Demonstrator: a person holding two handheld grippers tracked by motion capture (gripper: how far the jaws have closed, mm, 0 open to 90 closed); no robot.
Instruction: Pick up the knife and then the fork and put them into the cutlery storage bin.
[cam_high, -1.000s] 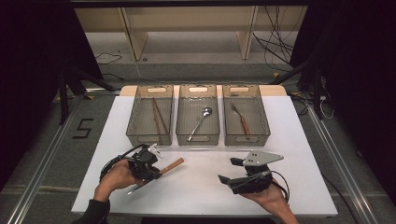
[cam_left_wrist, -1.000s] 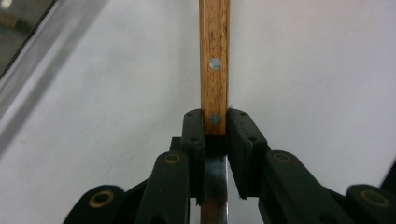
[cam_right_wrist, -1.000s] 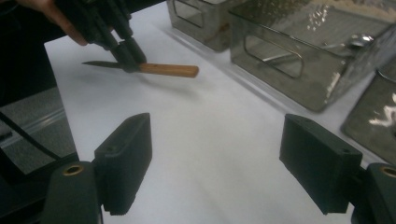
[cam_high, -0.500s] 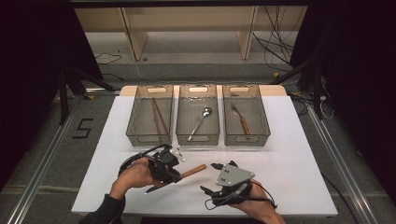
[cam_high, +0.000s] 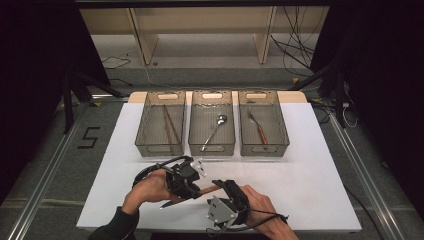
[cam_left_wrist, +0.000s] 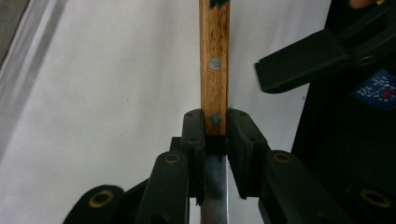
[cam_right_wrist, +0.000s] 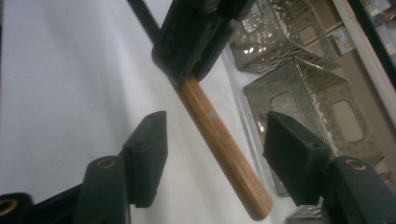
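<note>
Grippers moved together: left gripper (cam_high: 192, 186) clamps knife (cam_high: 209, 190) over white table (cam_high: 310, 170).

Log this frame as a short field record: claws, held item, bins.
left claw: shut on knife where blade meets wooden handle
right claw: open, jaws either side of the handle's free end, not touching
left bin: chopsticks
middle bin: spoon
right bin: fork
table: white top
</note>
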